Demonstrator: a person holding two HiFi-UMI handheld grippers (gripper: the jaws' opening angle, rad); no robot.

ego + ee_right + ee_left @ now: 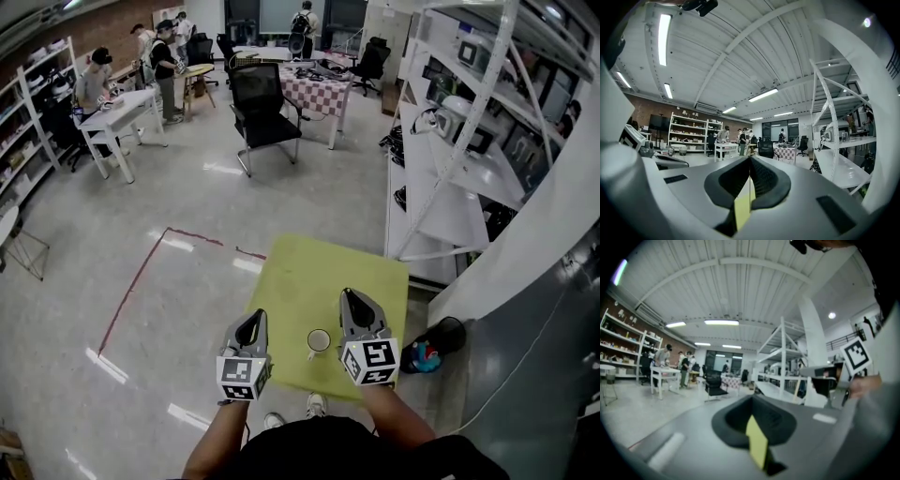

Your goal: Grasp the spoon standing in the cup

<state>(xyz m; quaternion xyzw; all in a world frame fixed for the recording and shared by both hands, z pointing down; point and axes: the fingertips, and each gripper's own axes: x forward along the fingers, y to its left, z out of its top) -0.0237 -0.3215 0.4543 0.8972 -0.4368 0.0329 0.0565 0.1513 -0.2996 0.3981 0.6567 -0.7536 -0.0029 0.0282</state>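
Task not begun: cup (319, 340) with spoon (311, 353) stands on table (309, 272). Left gripper (253, 323) at its 9 o'clock, right gripper (355, 302) at 3 o'clock, both pressed together, empty; grasp remains.

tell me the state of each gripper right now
Left gripper: closed, holding nothing.
Right gripper: closed, holding nothing.

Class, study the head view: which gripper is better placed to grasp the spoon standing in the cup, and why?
Right, probably. The right gripper sits closer beside the cup on the yellow table; the left gripper is farther off. Both are shut and empty, so either must open first.
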